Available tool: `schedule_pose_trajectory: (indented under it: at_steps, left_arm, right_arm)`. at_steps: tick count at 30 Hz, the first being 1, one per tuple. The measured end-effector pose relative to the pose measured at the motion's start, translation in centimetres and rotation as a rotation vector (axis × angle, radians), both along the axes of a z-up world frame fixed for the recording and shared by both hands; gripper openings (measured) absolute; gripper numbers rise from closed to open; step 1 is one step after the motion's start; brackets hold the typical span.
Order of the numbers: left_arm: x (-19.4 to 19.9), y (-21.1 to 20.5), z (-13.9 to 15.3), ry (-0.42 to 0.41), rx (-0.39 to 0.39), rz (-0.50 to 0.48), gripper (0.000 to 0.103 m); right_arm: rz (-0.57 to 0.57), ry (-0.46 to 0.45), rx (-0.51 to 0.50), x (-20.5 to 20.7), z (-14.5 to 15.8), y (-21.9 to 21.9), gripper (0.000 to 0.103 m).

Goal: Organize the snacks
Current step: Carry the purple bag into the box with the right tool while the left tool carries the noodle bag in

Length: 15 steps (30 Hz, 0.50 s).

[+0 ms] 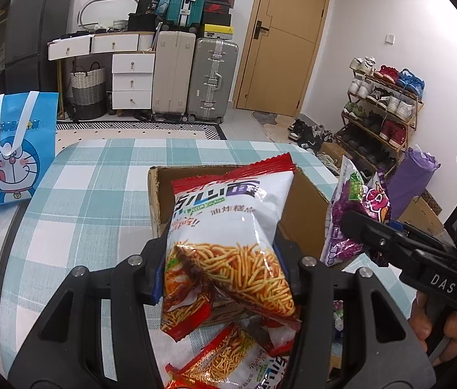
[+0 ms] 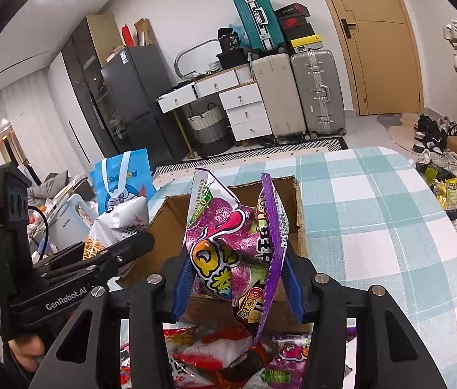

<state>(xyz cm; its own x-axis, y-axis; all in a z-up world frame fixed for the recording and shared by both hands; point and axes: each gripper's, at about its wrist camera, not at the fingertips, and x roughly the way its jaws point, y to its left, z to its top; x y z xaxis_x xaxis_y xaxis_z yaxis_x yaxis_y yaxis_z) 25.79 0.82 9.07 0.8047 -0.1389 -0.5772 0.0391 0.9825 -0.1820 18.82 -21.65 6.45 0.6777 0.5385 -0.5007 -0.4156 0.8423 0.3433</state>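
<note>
Red-trimmed and white, the noodle-snack bag (image 1: 228, 243) is clamped upright between the blue pads of the left claw (image 1: 225, 269), its top edge rising in front of the open cardboard box (image 1: 302, 207) that sits on the teal-and-white checked surface (image 1: 98, 194); the right claw (image 2: 238, 278) is closed on a crumpled purple snack bag (image 2: 238, 243), which it holds just above the box's near wall (image 2: 160, 227); in the left wrist view that purple bag (image 1: 354, 214) hangs beside the box's right wall, gripped by the right claw's black fingers (image 1: 377, 240), with part of a hand (image 1: 435, 327) visible on the handle below; more snack packets (image 1: 238, 356) of the same red noodle kind lie on the surface near its front edge, under the left claw, and the right wrist view shows red and purple packets (image 2: 228, 356) heaped there too; a blue cartoon tote bag (image 1: 14, 149) stands off the surface's left edge; beyond the far edge, suitcases (image 1: 192, 74) and a white drawer unit (image 1: 131, 81) line the wall beside a wooden door (image 1: 286, 39)
</note>
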Motion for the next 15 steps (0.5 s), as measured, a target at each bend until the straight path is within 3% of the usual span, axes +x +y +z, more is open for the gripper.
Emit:
schedule_pose_trajectory:
  at_steps: [11,12,15]
  left_arm:
    - [2.5,-1.2,-1.4,0.039,0.056,0.013,0.049]
    - [2.6,-1.4,-1.4,0.051,0.061,0.011,0.049]
    - [2.7,-1.4,-1.3,0.065,0.062,0.004,0.051]
  right_arm:
    - [-0.040,0.015,-0.028,1.7,-0.8,1.1,0.051]
    - [-0.035,0.017,-0.025,1.7,-0.8,1.0,0.053]
    - [-0.038,-0.003,-0.022,1.4,-0.7,0.6,0.075]
